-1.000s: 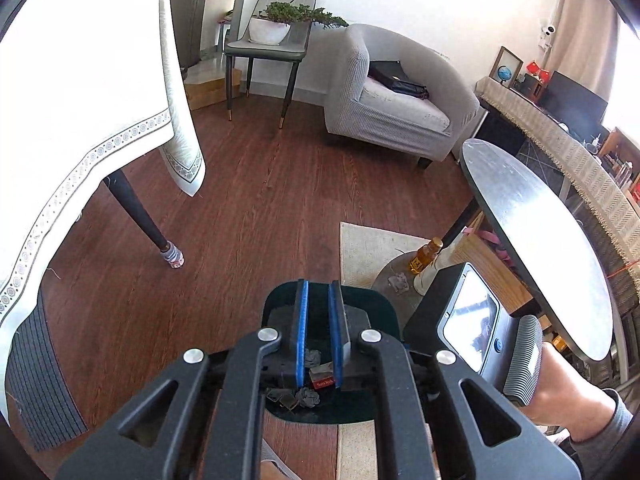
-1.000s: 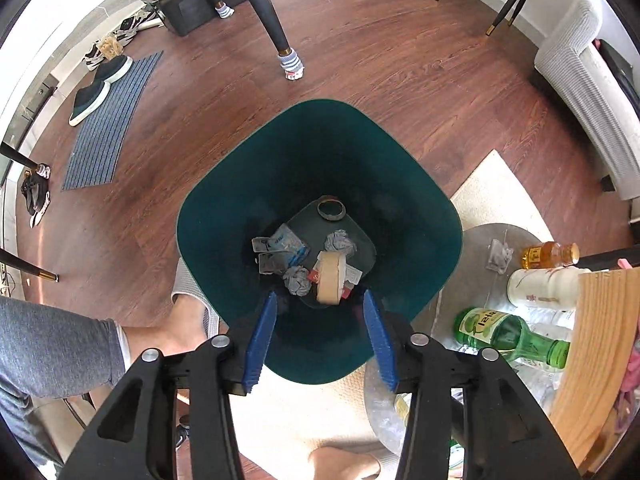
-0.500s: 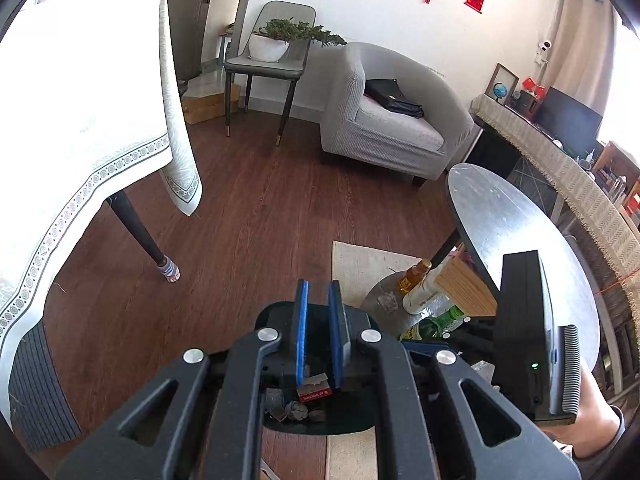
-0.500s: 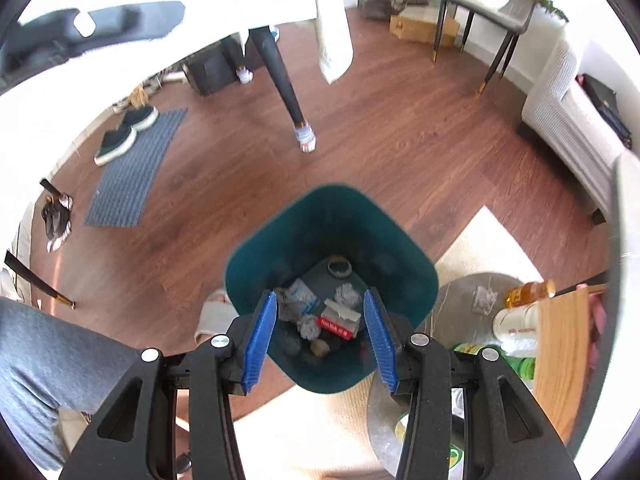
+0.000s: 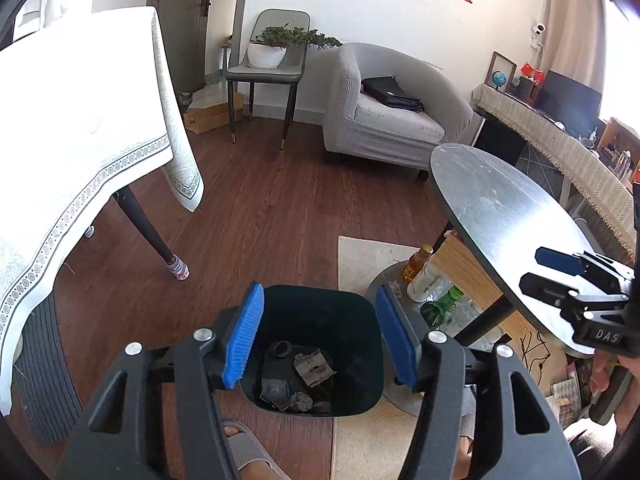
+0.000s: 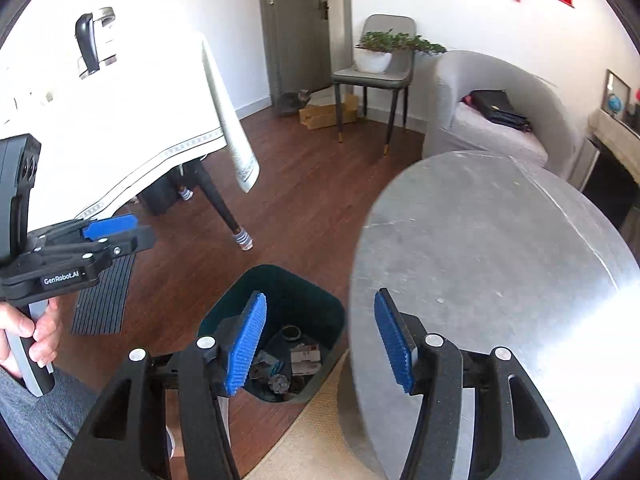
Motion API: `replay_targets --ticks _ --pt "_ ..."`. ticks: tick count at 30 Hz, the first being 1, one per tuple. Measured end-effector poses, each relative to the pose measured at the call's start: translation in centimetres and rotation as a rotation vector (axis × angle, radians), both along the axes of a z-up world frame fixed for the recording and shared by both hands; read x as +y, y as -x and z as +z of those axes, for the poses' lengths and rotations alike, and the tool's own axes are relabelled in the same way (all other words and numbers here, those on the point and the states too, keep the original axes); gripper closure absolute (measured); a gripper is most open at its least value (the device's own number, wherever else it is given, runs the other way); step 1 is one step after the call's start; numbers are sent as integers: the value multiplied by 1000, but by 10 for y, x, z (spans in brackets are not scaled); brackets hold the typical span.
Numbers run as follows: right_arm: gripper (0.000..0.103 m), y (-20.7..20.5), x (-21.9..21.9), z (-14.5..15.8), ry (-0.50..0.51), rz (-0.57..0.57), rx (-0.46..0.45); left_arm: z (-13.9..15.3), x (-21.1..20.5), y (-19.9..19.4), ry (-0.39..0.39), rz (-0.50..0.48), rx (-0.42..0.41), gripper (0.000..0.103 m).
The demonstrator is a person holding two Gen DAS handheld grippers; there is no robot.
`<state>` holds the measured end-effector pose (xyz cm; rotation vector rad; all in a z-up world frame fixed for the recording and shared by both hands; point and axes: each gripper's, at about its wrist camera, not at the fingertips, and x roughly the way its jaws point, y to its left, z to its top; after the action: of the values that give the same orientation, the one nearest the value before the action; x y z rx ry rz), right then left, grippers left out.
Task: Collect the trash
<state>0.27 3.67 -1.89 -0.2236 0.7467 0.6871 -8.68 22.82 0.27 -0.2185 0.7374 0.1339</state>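
A dark green trash bin (image 5: 360,308) stands on the wood floor and holds several pieces of trash (image 5: 312,364), crumpled paper, wrappers and a tape ring. My left gripper (image 5: 318,338) is open and empty, high above the bin. My right gripper (image 6: 318,342) is open and empty, above the bin (image 6: 316,300) and the edge of the round grey table (image 6: 500,260). The right gripper also shows at the right of the left wrist view (image 5: 560,276). The left gripper shows at the left of the right wrist view (image 6: 104,236).
The round grey table (image 5: 512,224) stands right of the bin, with bottles (image 5: 440,304) on a low shelf under it. A table with a white cloth (image 5: 80,152) is at left, a grey armchair (image 5: 384,120) and a chair with a plant (image 5: 272,56) behind. A beige rug (image 5: 368,256) lies under the bin.
My left gripper has opened from shut. Both grippers have risen well above the bin, and the right one has swung up over the round table's edge.
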Motion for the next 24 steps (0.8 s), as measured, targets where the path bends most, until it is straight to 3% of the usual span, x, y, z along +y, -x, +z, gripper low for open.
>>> replay_targets --ticks 4,8,9,12,19,24 --pt "22 3 -58 2 -68 -113 -21 -2 -21 11 -37 -4 -10 21" --pt "19 13 -107 1 -62 -237 -57 -4 -46 18 -118 -26 -8 15" --pt "12 15 -117 1 -59 -265 -68 -4 -52 19 -143 -24 -5 11" --pt "11 22 -143 1 -40 -338 -106 -9 -65 18 -200 3 27 8" --pt "8 30 -179 5 -65 -406 -123 -8 -76 21 -184 17 6 7" --pt "4 35 -181 4 -70 -360 -108 -10 -79 21 -167 28 11 7"
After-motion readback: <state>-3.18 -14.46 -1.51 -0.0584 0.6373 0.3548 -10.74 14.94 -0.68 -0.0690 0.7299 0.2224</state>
